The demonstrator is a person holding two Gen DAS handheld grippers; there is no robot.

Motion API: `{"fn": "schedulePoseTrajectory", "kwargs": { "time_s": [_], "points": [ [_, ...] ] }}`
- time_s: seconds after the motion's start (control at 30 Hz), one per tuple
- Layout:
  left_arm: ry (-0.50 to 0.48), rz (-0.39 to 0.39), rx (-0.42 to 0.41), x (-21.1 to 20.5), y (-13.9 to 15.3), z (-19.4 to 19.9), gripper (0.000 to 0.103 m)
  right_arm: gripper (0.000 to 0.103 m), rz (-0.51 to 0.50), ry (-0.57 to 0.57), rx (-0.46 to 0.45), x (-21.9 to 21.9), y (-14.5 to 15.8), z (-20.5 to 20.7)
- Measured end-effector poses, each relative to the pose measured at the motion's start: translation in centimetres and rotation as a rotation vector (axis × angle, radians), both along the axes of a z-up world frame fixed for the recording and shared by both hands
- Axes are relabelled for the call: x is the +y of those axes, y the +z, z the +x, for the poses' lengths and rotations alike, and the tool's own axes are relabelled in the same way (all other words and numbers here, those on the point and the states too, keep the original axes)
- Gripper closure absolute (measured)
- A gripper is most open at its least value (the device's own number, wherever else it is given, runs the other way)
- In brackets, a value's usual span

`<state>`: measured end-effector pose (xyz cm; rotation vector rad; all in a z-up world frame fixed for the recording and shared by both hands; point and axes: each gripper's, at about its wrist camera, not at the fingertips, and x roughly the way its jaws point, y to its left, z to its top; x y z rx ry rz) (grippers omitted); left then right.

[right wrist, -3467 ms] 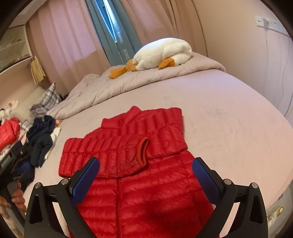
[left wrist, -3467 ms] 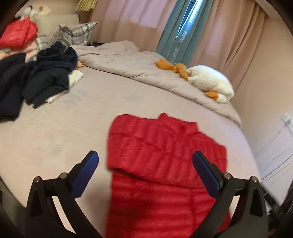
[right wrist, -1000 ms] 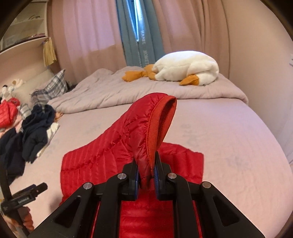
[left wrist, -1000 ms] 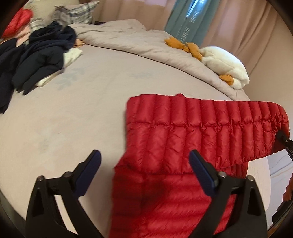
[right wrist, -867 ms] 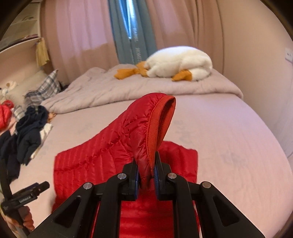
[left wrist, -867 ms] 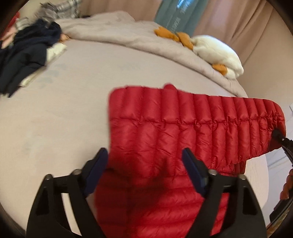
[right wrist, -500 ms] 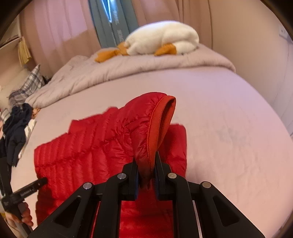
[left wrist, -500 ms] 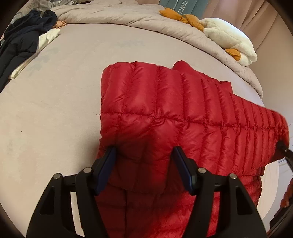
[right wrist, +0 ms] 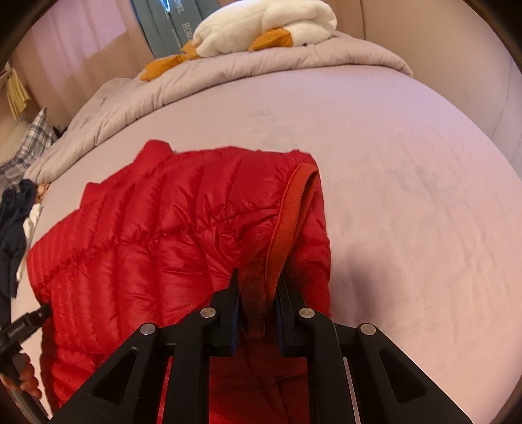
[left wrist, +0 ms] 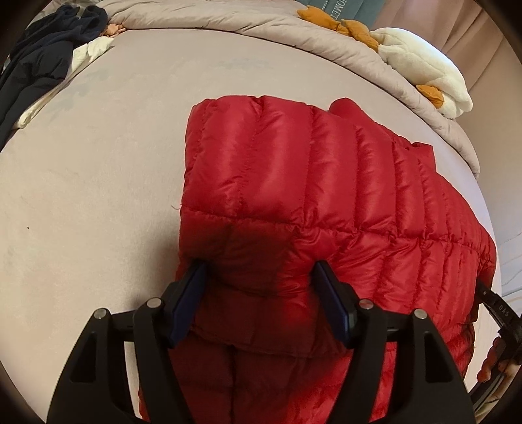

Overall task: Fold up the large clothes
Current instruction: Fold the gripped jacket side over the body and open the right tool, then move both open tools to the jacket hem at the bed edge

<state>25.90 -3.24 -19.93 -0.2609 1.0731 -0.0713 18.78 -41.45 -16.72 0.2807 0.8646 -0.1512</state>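
Note:
A red quilted down jacket (left wrist: 293, 202) lies on the bed, its sleeve folded across the chest. In the right wrist view the jacket (right wrist: 146, 234) fills the lower left. My right gripper (right wrist: 257, 293) is shut on the sleeve cuff (right wrist: 290, 215) and holds it low over the jacket's right side. My left gripper (left wrist: 259, 283) stands partly closed around the folded shoulder of the sleeve, its blue pads (left wrist: 329, 300) pressing into the fabric on both sides.
The bed sheet (left wrist: 98, 163) is pale mauve. A rumpled duvet (left wrist: 261, 29) and a white plush duck (right wrist: 270, 22) lie at the far side. A pile of dark clothes (left wrist: 42, 62) sits at the far left. A wall runs along the bed's right side.
My right gripper has carried the cuff down and to the right, laying the sleeve across the jacket. My left gripper has moved forward and narrowed around the sleeve's shoulder fold.

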Motion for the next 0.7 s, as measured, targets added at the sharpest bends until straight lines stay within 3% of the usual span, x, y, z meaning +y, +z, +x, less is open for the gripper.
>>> {"fn": "schedulePoseTrajectory", "kwargs": {
  "time_s": [0.2, 0.3, 0.37, 0.53, 0.6, 0.67, 0.7],
  "points": [
    [0.014, -0.008, -0.005, 0.2, 0.9, -1.1, 0.025, 0.088, -0.001, -0.018, 0.014, 0.2, 0.2, 0.0],
    [0.016, -0.018, -0.026, 0.7, 2.3, -2.8, 0.017, 0.071, -0.020, -0.028, 0.016, 0.3, 1.0, -0.8],
    [0.020, -0.045, -0.053, 1.3, 3.4, -4.2, 0.016, 0.038, -0.040, -0.041, 0.012, 0.3, 1.7, -1.6],
    [0.015, -0.065, -0.124, 2.5, 6.8, -7.9, 0.004, 0.032, -0.067, -0.066, -0.021, 0.3, 3.3, -4.6],
    [0.019, -0.067, -0.145, 2.9, 8.0, -9.3, 0.000, 0.026, -0.023, -0.046, -0.040, 0.2, 4.1, -6.1],
    [0.015, -0.078, -0.159, 3.4, 9.0, -11.1, 0.000, 0.011, 0.055, -0.021, -0.072, 0.2, 5.1, -8.1],
    [0.008, -0.084, -0.157, 3.5, 9.2, -11.8, 0.000, 0.009, 0.074, -0.014, -0.095, 0.3, 5.7, -9.2]
  ]
}}
